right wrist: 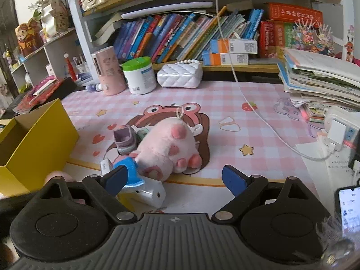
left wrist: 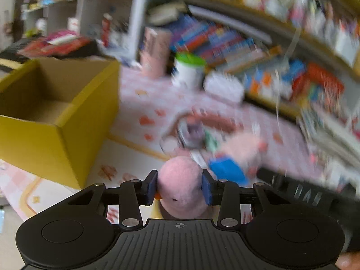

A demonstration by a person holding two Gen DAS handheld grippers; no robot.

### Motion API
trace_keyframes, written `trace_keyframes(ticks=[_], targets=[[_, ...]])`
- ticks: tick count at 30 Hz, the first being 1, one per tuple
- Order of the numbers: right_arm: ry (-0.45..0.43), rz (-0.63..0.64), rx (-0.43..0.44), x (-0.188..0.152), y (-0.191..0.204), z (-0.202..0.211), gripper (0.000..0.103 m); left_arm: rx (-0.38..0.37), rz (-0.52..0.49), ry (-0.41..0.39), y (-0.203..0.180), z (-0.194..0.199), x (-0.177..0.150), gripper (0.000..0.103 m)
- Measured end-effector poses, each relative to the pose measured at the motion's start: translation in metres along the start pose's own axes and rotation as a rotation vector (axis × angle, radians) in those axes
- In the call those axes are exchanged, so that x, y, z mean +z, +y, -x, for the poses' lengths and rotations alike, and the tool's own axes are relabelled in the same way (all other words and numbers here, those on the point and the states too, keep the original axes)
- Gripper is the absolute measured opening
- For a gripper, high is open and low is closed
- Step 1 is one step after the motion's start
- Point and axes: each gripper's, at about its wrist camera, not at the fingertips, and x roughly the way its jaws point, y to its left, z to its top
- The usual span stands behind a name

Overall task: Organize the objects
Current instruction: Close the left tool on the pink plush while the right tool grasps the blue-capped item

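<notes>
L gripper is pinching pink toy; R gripper is gaping wide, empty. Risk: round plush squirting out before box at 10 o'clock.

Desk before me, covered by a pink checked mat printed with a cartoon frog-hat figure, stars, hearts and a strawberry.

On it, as I see it from my right tongs:
- yellow cardboard box, open-topped, at the left edge
- pink plush, lying over the cartoon print
- small purple toy shoe, touching the plush's left side
- pink cylinder, upright, at the back
- white tub with green lid, just beside it
- white quilted purse, next along
- stack of books and papers, at the right
- white cable, trailing across the mat
- phone, near right corner, screen lit
</notes>
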Motion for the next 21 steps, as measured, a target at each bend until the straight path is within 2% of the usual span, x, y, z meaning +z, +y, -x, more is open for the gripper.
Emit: trace_keyframes(ticks=[2,5,7,11,15,21], targets=[[0.007,0.006,0.020,0.000,0.005,-0.004,0.088,0.028,0.043,-0.045,0.010,0.010,0.006,0.038],[0.021,0.046,0.052,0.001,0.019,-0.012,0.078,0.064,0.092,-0.071,0.023,0.021,0.007,0.038],[0.026,0.092,0.063,0.000,0.029,-0.017,0.065,0.082,0.104,-0.082,0.029,0.027,0.008,0.038],[0.042,0.219,0.041,-0.001,0.051,-0.033,0.051,0.062,0.144,-0.117,0.040,0.036,0.008,0.038],[0.072,0.254,0.040,-0.004,0.060,-0.045,0.035,0.060,0.146,-0.139,0.043,0.043,0.007,0.038],[0.063,0.265,0.054,-0.006,0.066,-0.046,0.027,0.077,0.149,-0.127,0.048,0.044,0.004,0.038]])
